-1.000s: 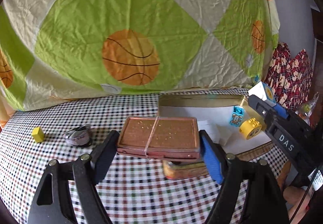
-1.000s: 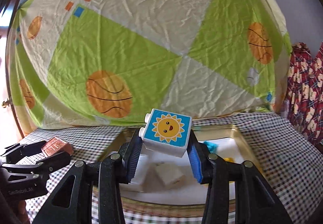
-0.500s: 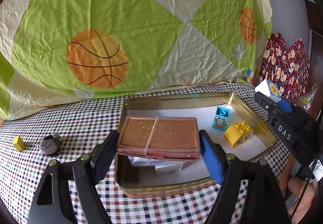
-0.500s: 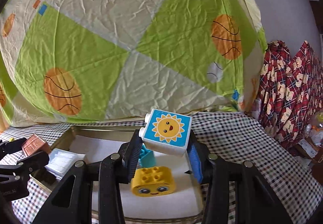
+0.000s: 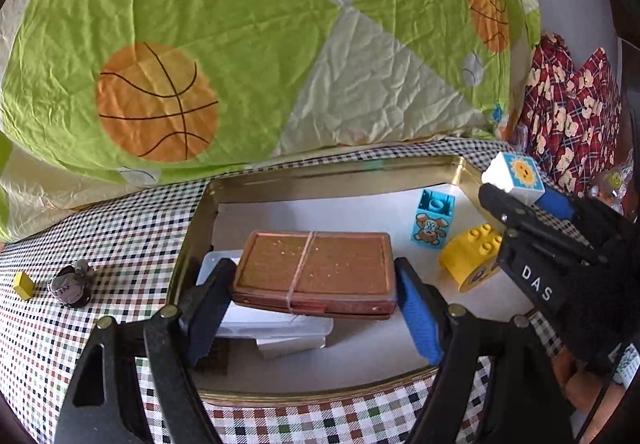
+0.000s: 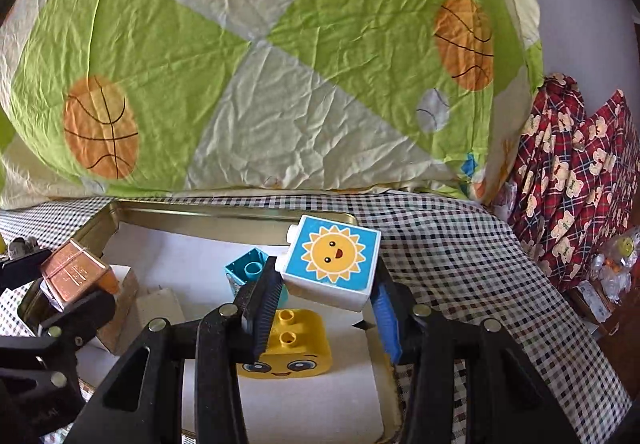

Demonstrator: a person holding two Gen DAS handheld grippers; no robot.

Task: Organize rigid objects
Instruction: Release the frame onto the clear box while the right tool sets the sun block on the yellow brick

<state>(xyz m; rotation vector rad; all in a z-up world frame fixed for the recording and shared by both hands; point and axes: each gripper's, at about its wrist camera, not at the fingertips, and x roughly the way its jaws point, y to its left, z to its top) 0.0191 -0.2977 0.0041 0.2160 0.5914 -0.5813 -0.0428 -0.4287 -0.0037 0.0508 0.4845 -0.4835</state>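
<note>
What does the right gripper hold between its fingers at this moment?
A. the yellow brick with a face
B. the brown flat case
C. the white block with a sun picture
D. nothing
C: the right gripper is closed on the white block with a sun picture, above the gold tin.

Both wrist cameras look down along their fingers, close over the tin (image 5: 328, 173). Both views show the tin (image 6: 224, 212) and the quilt (image 6: 280, 63) behind it.
</note>
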